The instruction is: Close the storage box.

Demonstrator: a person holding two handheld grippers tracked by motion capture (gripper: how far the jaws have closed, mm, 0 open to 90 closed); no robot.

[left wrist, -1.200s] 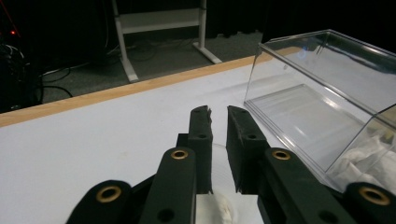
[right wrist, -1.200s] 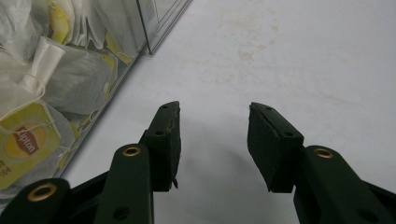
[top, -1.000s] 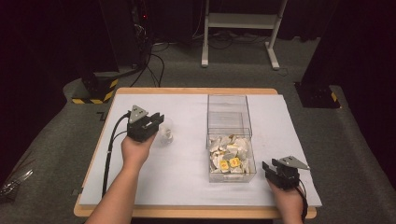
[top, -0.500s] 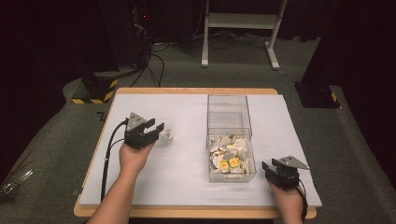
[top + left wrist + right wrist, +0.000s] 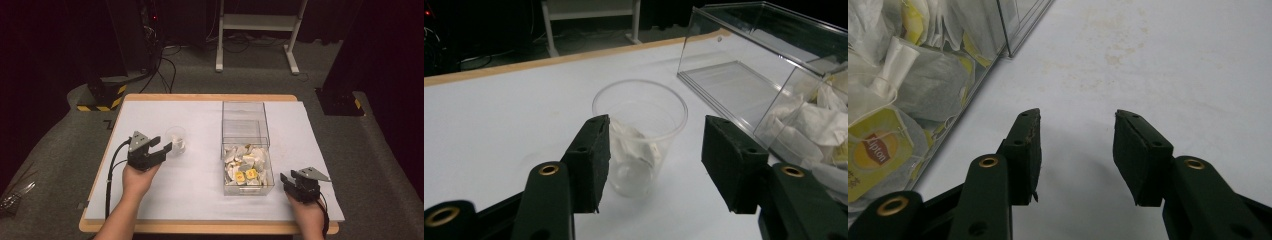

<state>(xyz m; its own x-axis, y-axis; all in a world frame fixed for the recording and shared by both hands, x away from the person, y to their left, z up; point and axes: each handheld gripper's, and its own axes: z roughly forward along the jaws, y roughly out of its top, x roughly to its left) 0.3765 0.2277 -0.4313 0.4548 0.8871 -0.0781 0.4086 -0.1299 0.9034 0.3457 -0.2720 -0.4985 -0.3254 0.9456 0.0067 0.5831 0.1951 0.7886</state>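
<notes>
1. The left gripper (image 5: 159,151) has drawn back toward the person and sunk a little compared with a second ago; in the earlier high views it sat right over the small clear plastic cup (image 5: 176,139), and now the cup stands free just beyond its tips.

2. Its jaws have just been opening; in the left gripper view they stand spread, and the cup (image 5: 639,135) shows between and past them, its wall close to the left pad, though I cannot tell whether it still touches; nothing is pinched.

3. The cup stands upright on the white table cover (image 5: 200,195), left of the clear rectangular plastic box (image 5: 247,150) and well apart from it; a crumpled white tea bag (image 5: 634,150) lies inside the cup.

4. I judge from this that the bag has been dropped into the cup and let go; the placing step looks finished, and the left hand is free for whatever follows.

5. The right gripper (image 5: 295,182) has kept its place at the near right corner of the box; its jaws (image 5: 1075,145) stand apart over bare table with nothing between them.

6. The box's near end holds a heap of tea bags with yellow tags (image 5: 246,172); its far end is bare; should more bags be wanted, the supply sits beside the idle right gripper.
</notes>
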